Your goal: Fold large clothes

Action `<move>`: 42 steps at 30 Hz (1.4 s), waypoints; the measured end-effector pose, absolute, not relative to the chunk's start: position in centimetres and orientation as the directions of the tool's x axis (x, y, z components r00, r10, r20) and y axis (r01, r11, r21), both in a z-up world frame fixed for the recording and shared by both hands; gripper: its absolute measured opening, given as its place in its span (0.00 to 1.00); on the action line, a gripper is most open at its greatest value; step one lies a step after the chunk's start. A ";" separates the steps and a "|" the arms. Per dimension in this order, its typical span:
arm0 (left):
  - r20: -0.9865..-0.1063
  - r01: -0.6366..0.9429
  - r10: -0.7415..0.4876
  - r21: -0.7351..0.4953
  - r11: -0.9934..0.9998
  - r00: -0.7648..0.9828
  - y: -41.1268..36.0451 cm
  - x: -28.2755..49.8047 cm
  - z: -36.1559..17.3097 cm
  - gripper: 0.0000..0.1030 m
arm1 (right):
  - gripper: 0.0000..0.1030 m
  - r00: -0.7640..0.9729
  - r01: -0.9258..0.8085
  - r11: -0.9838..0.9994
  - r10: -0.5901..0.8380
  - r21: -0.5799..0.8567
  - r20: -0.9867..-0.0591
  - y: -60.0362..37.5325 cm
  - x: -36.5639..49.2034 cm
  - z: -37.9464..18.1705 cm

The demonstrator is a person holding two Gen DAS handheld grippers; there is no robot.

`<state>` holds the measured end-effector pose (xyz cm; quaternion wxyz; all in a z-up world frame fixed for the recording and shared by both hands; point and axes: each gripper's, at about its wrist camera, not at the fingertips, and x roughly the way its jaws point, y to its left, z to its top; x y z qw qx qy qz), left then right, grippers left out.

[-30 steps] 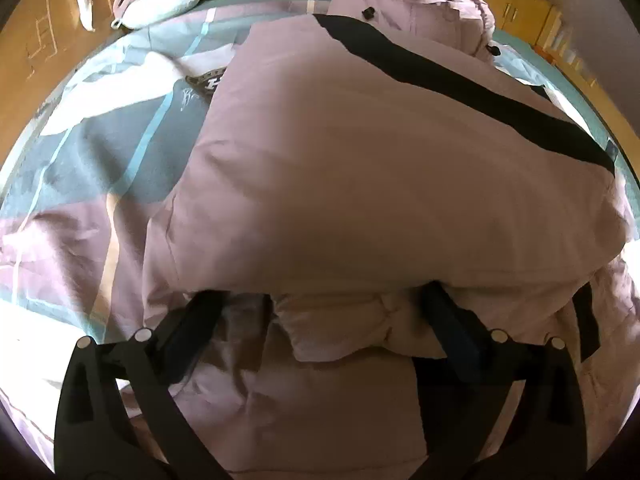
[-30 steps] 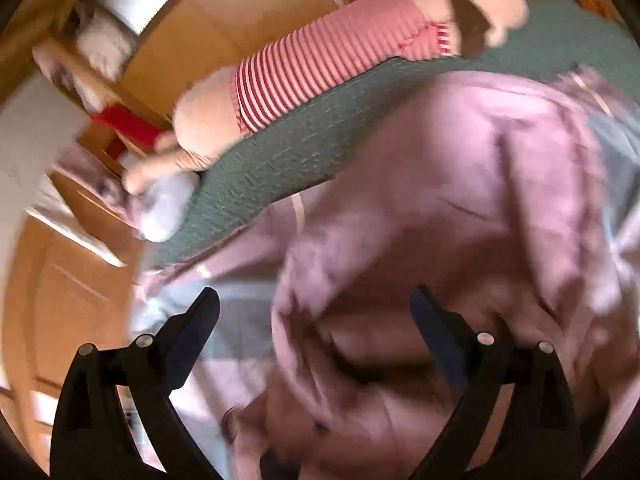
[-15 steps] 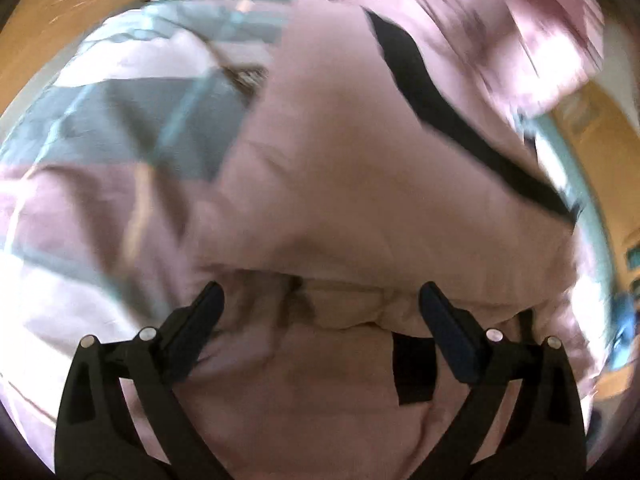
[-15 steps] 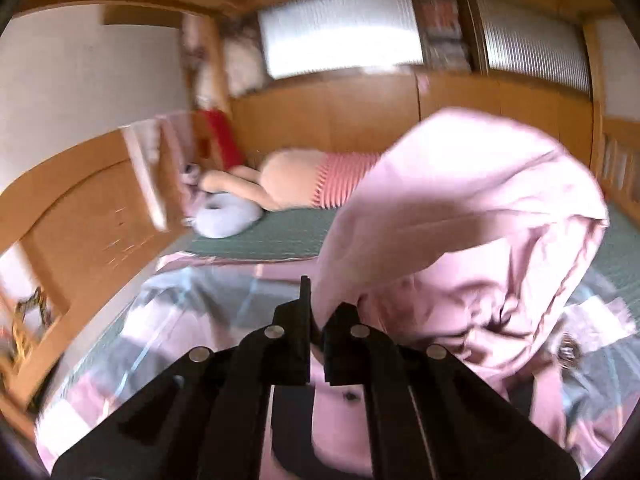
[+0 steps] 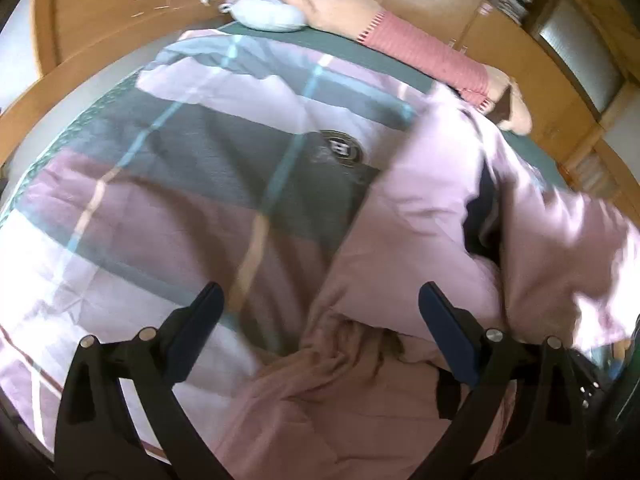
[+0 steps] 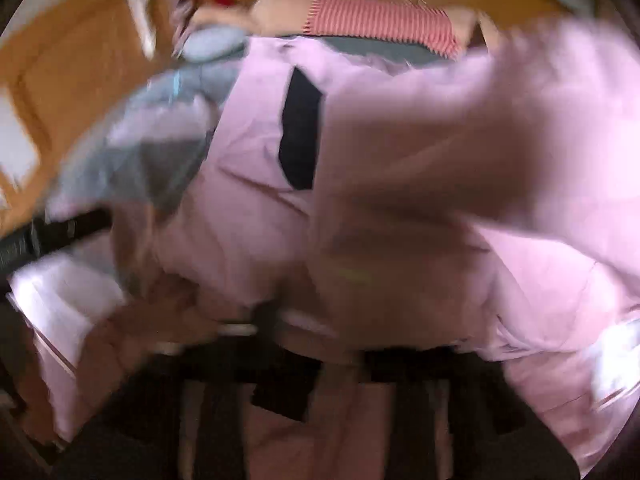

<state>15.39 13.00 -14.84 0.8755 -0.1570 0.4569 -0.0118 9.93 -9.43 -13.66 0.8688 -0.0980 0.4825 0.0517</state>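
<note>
My left gripper (image 5: 320, 304) has its jaws spread wide, and nothing is caught between them. The pink jacket (image 5: 432, 220) lies on the bed, mostly ahead of the right-hand jaw and running on past it to the right, with a rumpled fold of it bunched up in the gap between the two jaws and beneath them. A dark panel (image 5: 482, 208) on the jacket sits ahead of the right-hand jaw, where one layer of pink cloth folds over another. Ahead of the left-hand jaw I see only the striped bedspread (image 5: 168, 184), in bands of pink, grey and white with a round badge (image 5: 340, 148) printed on it just beside the jacket's edge. Far ahead, at the head of the bed, lies a long stuffed toy (image 5: 404, 40) in a red-striped shirt, with a pale blue cushion (image 5: 272, 18) next to it.

My right view is badly smeared. The jacket (image 6: 440, 200) fills almost all of it, a black patch (image 6: 300, 128) showing up ahead and slightly left. The right gripper (image 6: 316, 356) is only a dark blur low in the view, half buried in pink cloth, and I cannot tell how its jaws stand or whether they have hold of the cloth.
</note>
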 end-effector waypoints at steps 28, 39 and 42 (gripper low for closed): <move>-0.813 -0.021 -0.233 -0.288 0.957 0.534 8.6 15.9 -15.3 0.97 | 0.07 0.618 0.005 1.000 -0.001 0.003 -0.786 -21.1 13.9 -10.2; -0.776 -0.009 -0.180 -0.232 0.973 0.604 5.2 14.8 -14.3 0.97 | 0.08 0.456 -0.317 0.930 0.322 0.187 -0.830 -18.0 6.6 -12.1; -0.761 0.004 -0.191 -0.241 0.971 0.620 4.7 14.6 -14.1 0.97 | 0.36 0.429 -0.272 0.904 0.420 0.329 -0.799 -20.3 6.1 -12.6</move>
